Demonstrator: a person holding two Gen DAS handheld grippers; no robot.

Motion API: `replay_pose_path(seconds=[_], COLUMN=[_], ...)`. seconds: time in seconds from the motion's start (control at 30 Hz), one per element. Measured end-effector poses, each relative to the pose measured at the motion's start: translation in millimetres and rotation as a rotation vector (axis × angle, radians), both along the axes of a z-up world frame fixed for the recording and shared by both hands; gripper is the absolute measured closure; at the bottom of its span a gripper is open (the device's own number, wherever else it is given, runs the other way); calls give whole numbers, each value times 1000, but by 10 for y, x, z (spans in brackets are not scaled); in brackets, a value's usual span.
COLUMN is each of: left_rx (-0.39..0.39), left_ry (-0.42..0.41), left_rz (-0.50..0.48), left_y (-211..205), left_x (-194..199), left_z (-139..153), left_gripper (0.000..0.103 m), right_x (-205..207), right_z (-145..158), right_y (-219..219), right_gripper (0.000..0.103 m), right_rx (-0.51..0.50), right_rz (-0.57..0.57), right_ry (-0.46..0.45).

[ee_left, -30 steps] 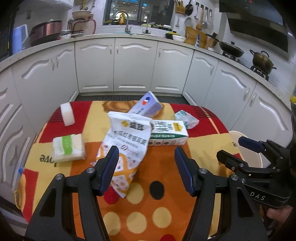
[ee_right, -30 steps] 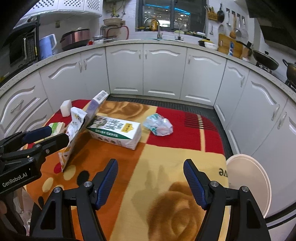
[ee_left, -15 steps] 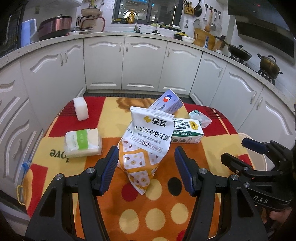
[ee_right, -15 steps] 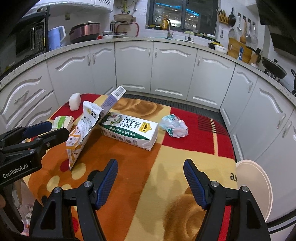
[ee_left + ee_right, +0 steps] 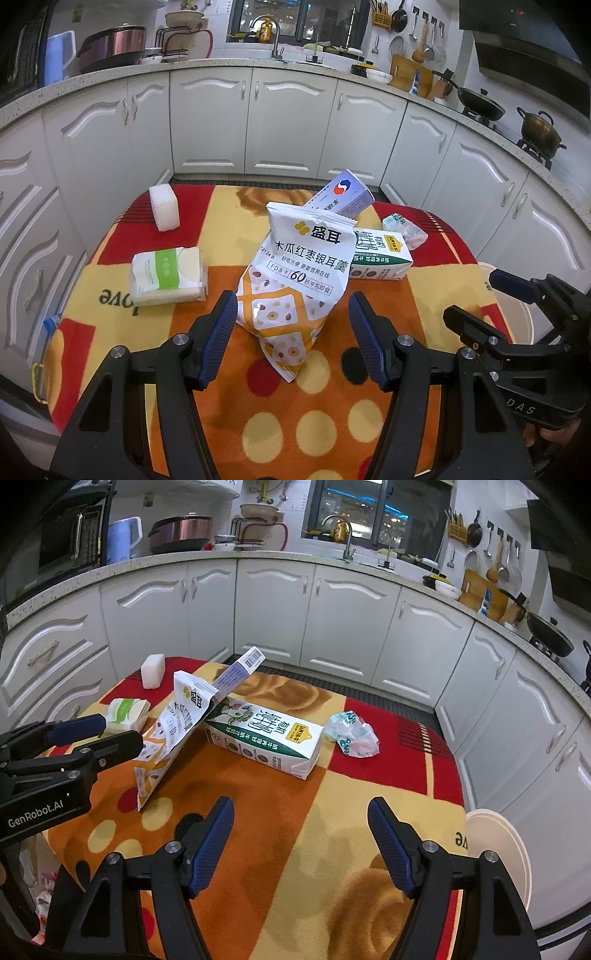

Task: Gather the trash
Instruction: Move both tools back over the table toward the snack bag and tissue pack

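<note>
A white and orange snack bag stands on the patterned tablecloth, leaning on a purple-white box. My left gripper is open, and the bag's lower half sits just ahead of its blue pads without being pressed. A green milk carton lies behind the bag, with a crumpled plastic wrapper to its right. My right gripper is open over bare cloth, nothing between its fingers. From the right wrist, the left gripper is seen beside the bag.
A green-white tissue pack and a white foam block lie on the table's left side. A round white bin stands past the right edge. White cabinets ring the table closely. Scraps lie on the floor at lower left.
The left gripper has swung so the snack bag now shows centred between its fingers instead of behind the left one. In the right view the carton and wrapper have slid rightwards.
</note>
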State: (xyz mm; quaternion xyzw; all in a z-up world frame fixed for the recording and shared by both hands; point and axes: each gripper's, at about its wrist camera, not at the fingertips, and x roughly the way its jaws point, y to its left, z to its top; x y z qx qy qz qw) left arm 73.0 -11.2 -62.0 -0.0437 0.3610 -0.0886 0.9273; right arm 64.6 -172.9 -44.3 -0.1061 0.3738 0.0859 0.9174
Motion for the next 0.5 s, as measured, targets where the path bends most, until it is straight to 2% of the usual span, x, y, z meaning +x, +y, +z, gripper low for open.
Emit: replay_pose_path(seconds=[0.5], left_rx=[-1], left_ry=[7], left_rz=[5], left_y=[24], left_x=[16], left_z=[-30], left_gripper=[42], right_x=[-5], right_z=[-26], right_y=[34], right_gripper=[30], right_rx=[-11], right_rz=[9], right_ry=[5])
